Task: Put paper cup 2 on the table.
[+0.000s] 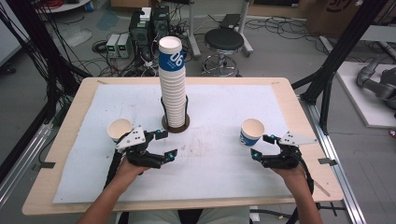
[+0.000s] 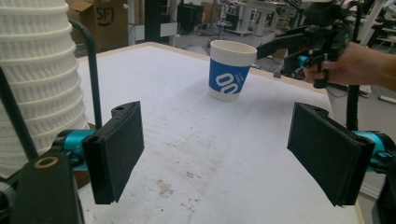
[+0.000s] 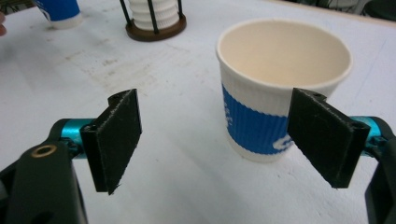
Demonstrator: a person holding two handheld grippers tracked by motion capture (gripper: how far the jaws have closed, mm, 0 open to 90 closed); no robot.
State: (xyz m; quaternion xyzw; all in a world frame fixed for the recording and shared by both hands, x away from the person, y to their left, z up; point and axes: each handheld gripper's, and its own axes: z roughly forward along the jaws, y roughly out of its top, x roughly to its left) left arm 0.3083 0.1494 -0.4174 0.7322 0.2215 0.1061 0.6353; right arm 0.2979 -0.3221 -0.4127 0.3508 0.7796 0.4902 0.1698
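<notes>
Both hands rested low on the bench (image 1: 70,140), left gripper (image 1: 164,145) and right gripper (image 1: 261,145) released, fingers (image 3: 116,137) spread and empty, right cup (image 1: 252,132) stood just beyond the right gripper, its blue band seen close in the right gripper view, left cup (image 1: 119,129) beside the left gripper, cup stack (image 1: 172,84) centred behind

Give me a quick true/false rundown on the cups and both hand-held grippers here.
1. The right hand-held gripper is clamped on a cup. False: its jaws stand open and the right cup stands free on the table.
2. A tall stack of cups sits in a holder at mid-table. True.
3. The left cup lies on its side. False: it stands upright, mouth up.
4. The left hand-held gripper holds nothing. True.
5. Both single cups stand on the white mat. True.
</notes>
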